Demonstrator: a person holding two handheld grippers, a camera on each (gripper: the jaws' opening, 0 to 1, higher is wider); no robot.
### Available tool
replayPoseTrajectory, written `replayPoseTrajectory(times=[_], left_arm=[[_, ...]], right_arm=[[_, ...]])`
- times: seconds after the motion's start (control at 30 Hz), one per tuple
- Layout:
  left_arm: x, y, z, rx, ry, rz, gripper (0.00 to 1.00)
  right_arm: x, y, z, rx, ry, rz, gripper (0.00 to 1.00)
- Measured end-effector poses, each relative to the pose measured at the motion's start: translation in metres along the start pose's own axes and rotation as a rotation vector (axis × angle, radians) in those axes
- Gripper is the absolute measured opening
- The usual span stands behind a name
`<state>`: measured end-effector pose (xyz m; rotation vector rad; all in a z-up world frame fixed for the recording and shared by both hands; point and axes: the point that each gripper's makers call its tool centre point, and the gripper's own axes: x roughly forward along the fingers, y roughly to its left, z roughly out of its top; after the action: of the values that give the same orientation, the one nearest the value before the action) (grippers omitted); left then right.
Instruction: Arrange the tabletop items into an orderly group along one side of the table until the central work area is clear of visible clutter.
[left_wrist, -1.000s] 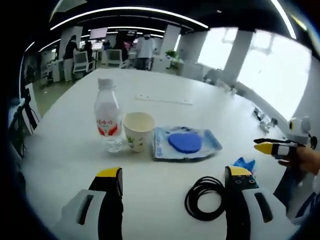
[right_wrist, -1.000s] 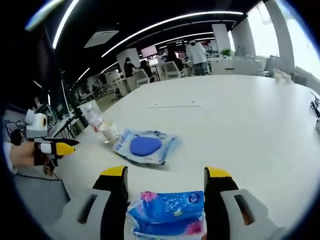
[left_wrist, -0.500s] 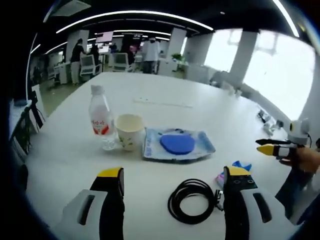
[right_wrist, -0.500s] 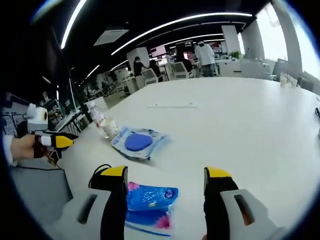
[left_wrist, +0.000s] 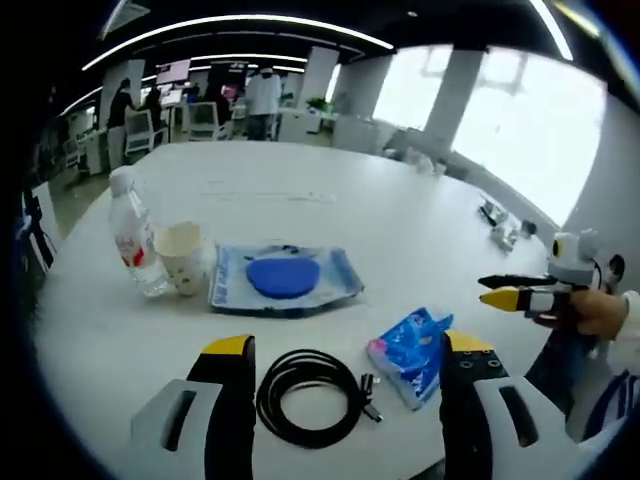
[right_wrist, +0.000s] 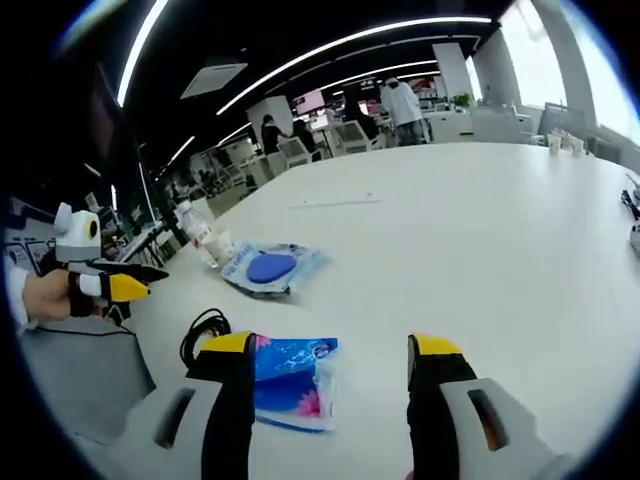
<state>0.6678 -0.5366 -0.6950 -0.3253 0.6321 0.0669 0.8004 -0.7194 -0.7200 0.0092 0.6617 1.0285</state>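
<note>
Both tongs, left (left_wrist: 340, 375) and right (right_wrist: 335, 375), are held open and empty. A cable (left_wrist: 310, 395) lies between the left jaws; a tissue pack (right_wrist: 290, 380) rests by the right one's left jaw. Bottle (left_wrist: 133, 235), cup (left_wrist: 183, 258) and pouch (left_wrist: 283, 278) are lined up beyond; grouping judged unfinished.

red label on water bottle (left_wrist: 132, 237), print too blurred to read
</note>
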Motion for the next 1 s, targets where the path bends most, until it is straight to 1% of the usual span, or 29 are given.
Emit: replayPoseTrajectory(times=[0.03,0.1,0.13,0.23,0.33,0.4,0.43,0.5,0.67,0.87,0.93,1.0], left_arm=[[0.002,-0.003,-0.003,0.008,0.011,-0.012,0.71],[0.009,-0.011,-0.010,0.041,0.038,-0.040,0.71],[0.013,-0.016,-0.013,0.057,0.051,-0.056,0.71],[0.018,-0.027,-0.020,0.058,0.071,-0.083,0.68],[0.024,-0.036,-0.025,0.080,0.075,-0.114,0.65],[0.029,-0.041,-0.034,0.096,0.099,-0.133,0.64],[0.031,-0.044,-0.038,0.093,0.113,-0.137,0.64],[0.034,-0.049,-0.042,0.093,0.117,-0.143,0.63],[0.040,-0.057,-0.047,0.093,0.117,-0.162,0.62],[0.044,-0.064,-0.054,0.092,0.129,-0.173,0.62],[0.046,-0.064,-0.055,0.088,0.132,-0.170,0.60],[0.049,-0.061,-0.060,0.064,0.155,-0.160,0.58]], right_arm=[[-0.002,0.001,0.000,-0.009,0.005,-0.001,0.59],[-0.002,-0.006,-0.005,-0.045,0.023,-0.014,0.59],[-0.002,-0.008,-0.006,-0.046,0.024,-0.019,0.58],[-0.002,-0.010,-0.011,-0.035,0.024,-0.015,0.58],[-0.002,-0.005,-0.017,-0.039,0.030,-0.008,0.58],[0.000,-0.004,-0.022,-0.049,0.033,0.003,0.58],[0.000,-0.003,-0.024,-0.050,0.036,0.007,0.58],[0.002,-0.005,-0.029,-0.047,0.046,0.010,0.57],[0.005,-0.003,-0.038,-0.048,0.064,0.024,0.56],[0.008,-0.001,-0.043,-0.046,0.067,0.033,0.56],[0.010,0.002,-0.046,-0.055,0.076,0.040,0.56],[0.012,0.002,-0.047,-0.057,0.080,0.046,0.56]])
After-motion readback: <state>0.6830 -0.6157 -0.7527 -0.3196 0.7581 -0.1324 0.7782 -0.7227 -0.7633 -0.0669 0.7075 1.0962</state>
